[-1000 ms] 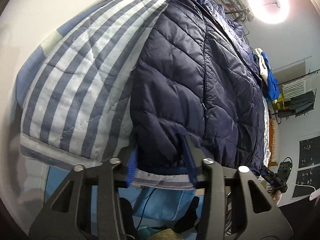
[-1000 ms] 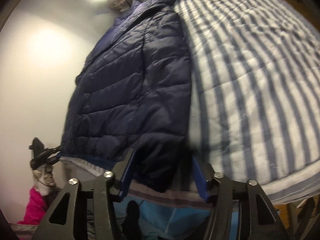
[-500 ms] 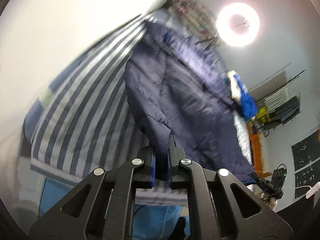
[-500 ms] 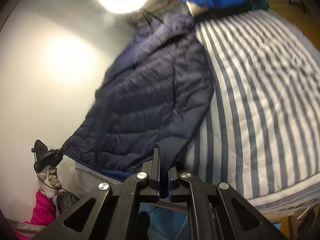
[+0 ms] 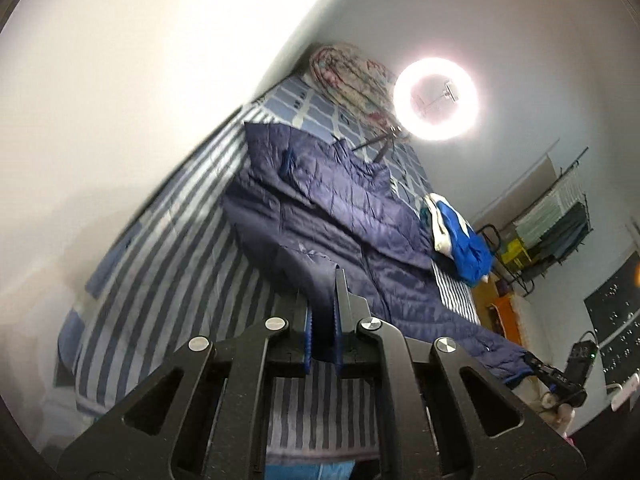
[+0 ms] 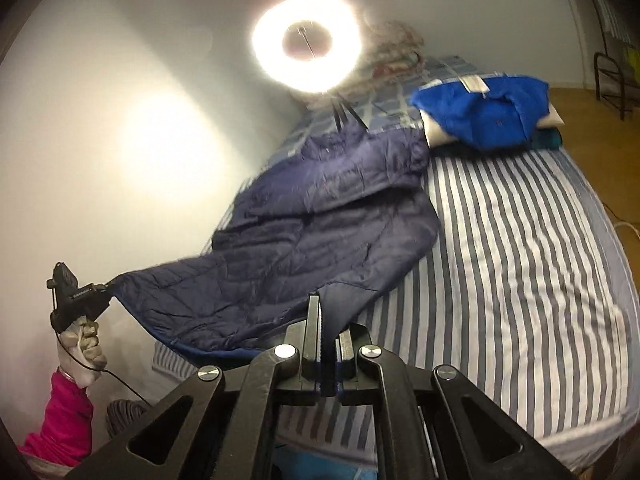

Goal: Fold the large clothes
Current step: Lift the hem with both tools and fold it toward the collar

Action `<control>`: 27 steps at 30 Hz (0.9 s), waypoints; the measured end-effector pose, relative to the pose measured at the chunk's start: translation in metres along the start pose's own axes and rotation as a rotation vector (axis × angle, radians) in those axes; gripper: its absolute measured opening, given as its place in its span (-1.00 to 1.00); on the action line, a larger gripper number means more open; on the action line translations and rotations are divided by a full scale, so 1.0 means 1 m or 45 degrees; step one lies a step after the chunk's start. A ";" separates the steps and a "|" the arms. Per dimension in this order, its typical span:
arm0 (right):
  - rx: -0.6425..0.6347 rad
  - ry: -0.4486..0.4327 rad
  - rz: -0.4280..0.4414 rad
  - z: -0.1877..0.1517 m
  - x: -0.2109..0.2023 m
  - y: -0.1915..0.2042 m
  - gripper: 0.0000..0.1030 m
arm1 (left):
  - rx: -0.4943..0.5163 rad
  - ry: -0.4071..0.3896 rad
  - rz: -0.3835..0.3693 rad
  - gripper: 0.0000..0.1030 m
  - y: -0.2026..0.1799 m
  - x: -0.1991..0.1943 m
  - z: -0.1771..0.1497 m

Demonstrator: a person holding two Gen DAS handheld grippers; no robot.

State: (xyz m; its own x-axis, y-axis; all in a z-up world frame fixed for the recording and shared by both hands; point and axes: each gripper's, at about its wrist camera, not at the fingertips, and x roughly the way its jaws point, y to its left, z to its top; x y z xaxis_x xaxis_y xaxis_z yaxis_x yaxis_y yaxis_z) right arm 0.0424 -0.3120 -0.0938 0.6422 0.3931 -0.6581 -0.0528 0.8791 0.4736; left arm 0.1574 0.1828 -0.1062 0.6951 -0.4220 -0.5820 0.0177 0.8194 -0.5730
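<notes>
A navy quilted puffer jacket (image 5: 320,216) lies lengthwise on a bed with a blue-and-white striped cover (image 5: 168,280). My left gripper (image 5: 322,320) is shut on one bottom corner of the jacket's hem and holds it lifted off the bed. My right gripper (image 6: 328,344) is shut on the other bottom corner, also raised. The jacket (image 6: 320,216) hangs stretched between the two grippers, its collar end still resting on the bed. The left gripper also shows in the right wrist view (image 6: 76,300), and the right gripper in the left wrist view (image 5: 556,380).
A pile of folded clothes with a bright blue garment (image 6: 488,112) on top sits at the bed's far right. A lit ring light (image 6: 306,38) on a stand is behind the bed head. A floral rolled quilt (image 5: 352,76) lies there. A wood floor (image 6: 600,120) is at right.
Both grippers closed on the jacket's bottom hem corners, then rose and pulled back, lifting the hem off the bed; the views now look down the bed from higher up.
</notes>
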 end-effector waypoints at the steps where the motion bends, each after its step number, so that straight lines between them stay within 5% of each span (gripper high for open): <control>1: -0.009 -0.005 -0.008 0.005 0.001 0.000 -0.97 | 0.001 -0.010 0.008 -0.90 -0.004 0.002 0.004; 13: -0.017 -0.100 -0.094 0.097 0.049 -0.010 -0.97 | 0.112 -0.088 0.140 -0.90 -0.042 0.065 0.085; 27: -0.033 0.027 -0.352 0.203 0.222 -0.063 -0.97 | 0.193 0.036 0.320 -0.90 -0.023 0.281 0.161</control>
State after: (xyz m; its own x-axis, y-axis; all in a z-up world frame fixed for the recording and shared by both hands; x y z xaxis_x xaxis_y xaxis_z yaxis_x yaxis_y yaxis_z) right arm 0.3433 -0.3347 -0.1514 0.6187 0.1427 -0.7725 0.1025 0.9603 0.2595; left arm 0.4678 0.1081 -0.1638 0.6707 -0.2073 -0.7122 -0.0442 0.9473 -0.3174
